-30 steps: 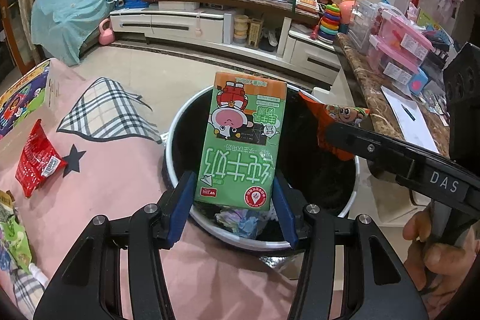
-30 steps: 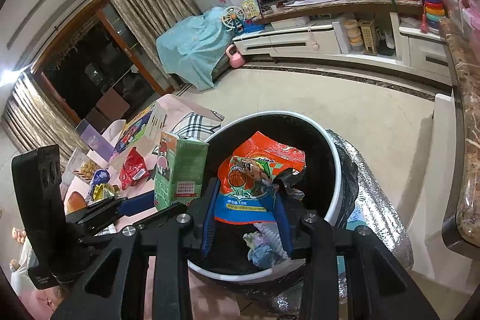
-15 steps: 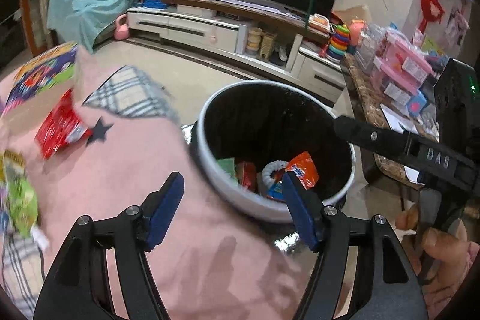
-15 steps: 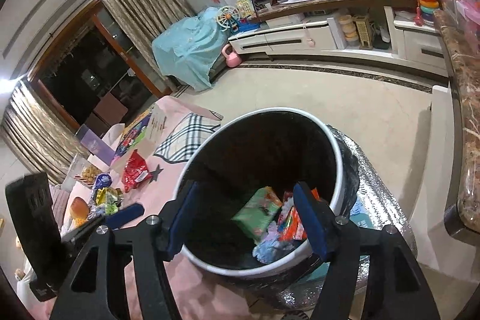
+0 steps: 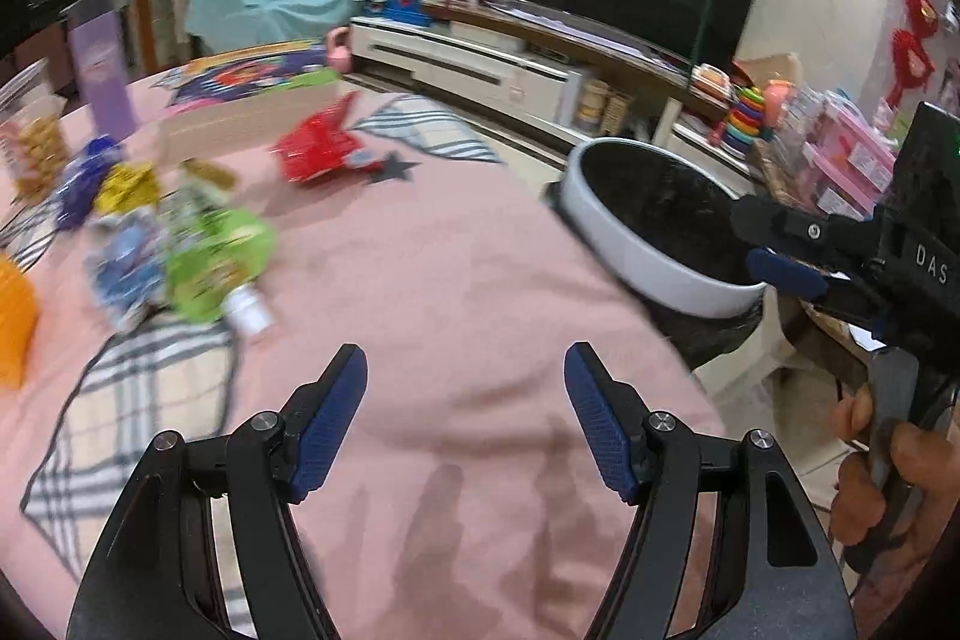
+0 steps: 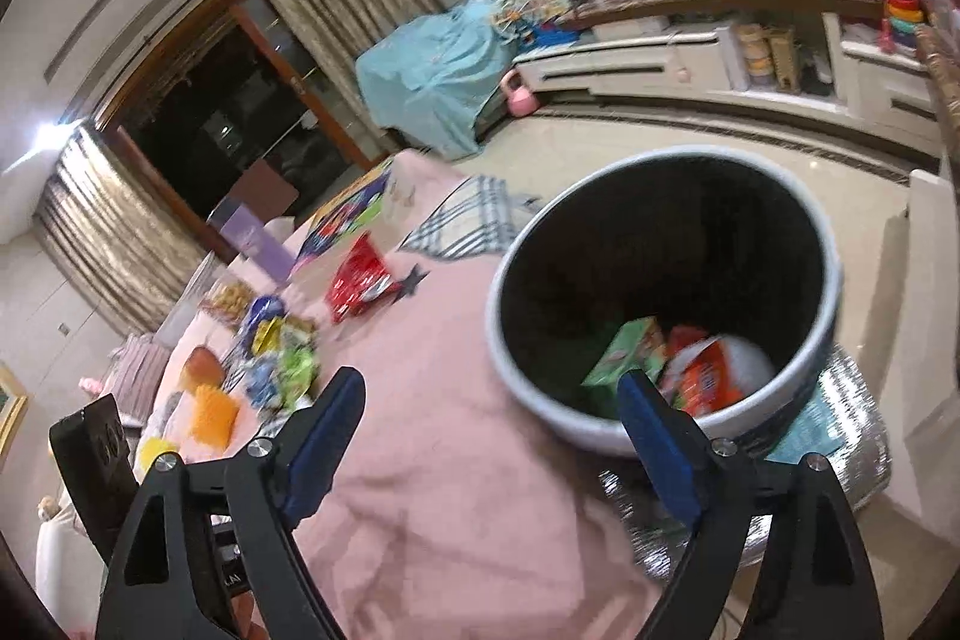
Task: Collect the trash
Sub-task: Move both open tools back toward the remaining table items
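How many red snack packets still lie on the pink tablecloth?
1. The red snack packet lies at the far side of the pink tablecloth, beside the dark star print. Others may be hidden in the blurred wrapper pile.

Pink cloth (image 5: pixel 456 280) w/ plaid patches

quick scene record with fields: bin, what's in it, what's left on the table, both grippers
bin: white-rimmed bin beside the pink table
in bin: green carton, orange packet
on table: red packet, green wrapper, blue and yellow wrappers, blurred
left gripper: open, nothing between the jaws, over the table
right gripper: open, nothing between the jaws, at the bin's edge
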{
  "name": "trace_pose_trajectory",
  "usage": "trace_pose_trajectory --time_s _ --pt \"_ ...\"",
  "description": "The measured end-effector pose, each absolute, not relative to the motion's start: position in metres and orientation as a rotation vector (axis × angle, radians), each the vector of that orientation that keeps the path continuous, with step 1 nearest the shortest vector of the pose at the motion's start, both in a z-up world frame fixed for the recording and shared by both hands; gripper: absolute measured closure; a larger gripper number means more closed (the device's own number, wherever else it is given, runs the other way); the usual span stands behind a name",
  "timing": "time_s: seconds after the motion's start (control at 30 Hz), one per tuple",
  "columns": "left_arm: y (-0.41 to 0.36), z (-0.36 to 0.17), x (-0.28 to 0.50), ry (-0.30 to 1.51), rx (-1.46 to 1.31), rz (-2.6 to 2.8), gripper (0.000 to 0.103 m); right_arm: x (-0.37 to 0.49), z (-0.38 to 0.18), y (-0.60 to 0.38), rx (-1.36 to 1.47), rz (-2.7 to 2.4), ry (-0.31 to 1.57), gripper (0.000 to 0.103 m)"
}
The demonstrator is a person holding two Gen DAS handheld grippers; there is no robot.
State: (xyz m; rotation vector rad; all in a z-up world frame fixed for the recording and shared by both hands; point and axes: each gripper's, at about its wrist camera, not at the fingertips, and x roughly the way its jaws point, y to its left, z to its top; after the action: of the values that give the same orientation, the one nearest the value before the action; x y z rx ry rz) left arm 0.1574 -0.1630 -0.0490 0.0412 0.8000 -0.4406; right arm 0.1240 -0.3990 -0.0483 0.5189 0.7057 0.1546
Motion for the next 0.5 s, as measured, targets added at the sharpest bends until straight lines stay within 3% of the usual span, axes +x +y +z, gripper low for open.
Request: trace_pose_trajectory --time_s 0.5 --pt "-0.045 -0.069 0.142 0.819 -0.086 -0.221 0.030 0.137 -0.068 -0.291 0.408 0.300 0.805 0.015"
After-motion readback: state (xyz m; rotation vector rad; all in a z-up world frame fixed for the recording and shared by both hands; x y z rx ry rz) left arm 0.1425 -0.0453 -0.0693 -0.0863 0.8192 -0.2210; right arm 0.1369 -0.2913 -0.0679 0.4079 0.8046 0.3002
